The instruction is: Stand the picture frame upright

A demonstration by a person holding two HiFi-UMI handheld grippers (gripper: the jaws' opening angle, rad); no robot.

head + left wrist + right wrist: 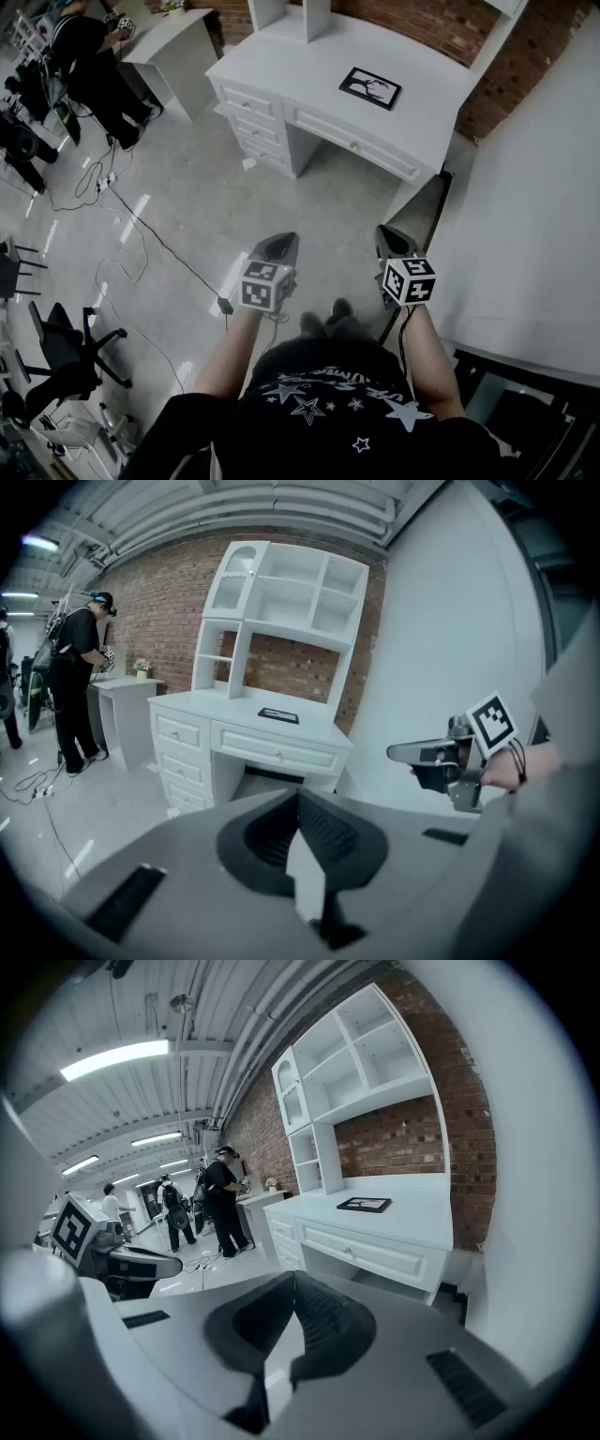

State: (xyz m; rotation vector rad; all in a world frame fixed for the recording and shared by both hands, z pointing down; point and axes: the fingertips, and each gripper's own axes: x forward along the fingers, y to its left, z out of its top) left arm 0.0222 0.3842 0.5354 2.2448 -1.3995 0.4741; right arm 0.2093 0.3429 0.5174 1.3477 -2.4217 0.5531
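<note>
A black picture frame (370, 88) lies flat on the top of a white desk (309, 70) against the brick wall. It also shows lying flat in the left gripper view, picture frame (278, 715), and in the right gripper view, picture frame (364, 1205). Both grippers are held well short of the desk, over the floor. My left gripper (279, 246) is shut with nothing in it. My right gripper (392, 240) is shut and empty too. In the gripper views each pair of jaws meets tip to tip, left gripper (298, 797), right gripper (293, 1276).
The desk has drawers (251, 117) on its left side and a white hutch (286, 602) of shelves on top. A white wall (534, 216) runs along the right. Cables (122, 211) trail over the floor at left. A person (94, 66) stands by another white table far left. Black chairs (56, 352) stand at lower left.
</note>
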